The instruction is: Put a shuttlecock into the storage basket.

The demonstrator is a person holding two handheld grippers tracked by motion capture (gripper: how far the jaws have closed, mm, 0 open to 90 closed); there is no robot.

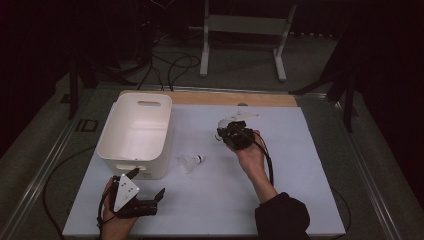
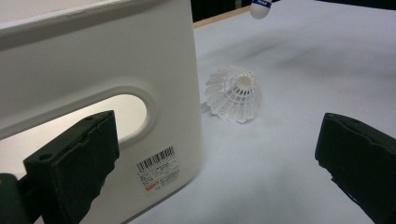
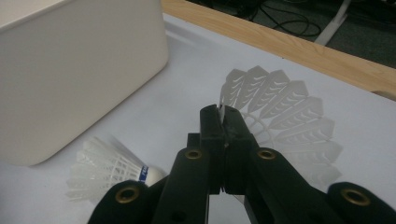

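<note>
A white plastic shuttlecock (image 1: 190,162) lies on its side on the pale table cover, just right of a white bin (image 1: 131,164). My left gripper (image 1: 146,184) rests near the table's front left, open, with nothing between its jaws. From the left gripper view (image 2: 217,135) it faces the bin's handle wall (image 2: 93,56) and the lying shuttlecock (image 2: 236,95). My right gripper (image 1: 223,133) hovers mid-table, shut (image 3: 223,114) on the skirt edge of a second shuttlecock (image 3: 285,116). That one's blue-banded cork (image 2: 260,7) hangs down. The lying shuttlecock (image 3: 107,175) sits below, beside the bin (image 3: 70,70).
A wooden strip (image 1: 230,97) runs along the table's back edge. Behind it on the floor are cables and a white metal stand (image 1: 245,25). The pale cover (image 1: 300,165) stretches to the right of my right hand.
</note>
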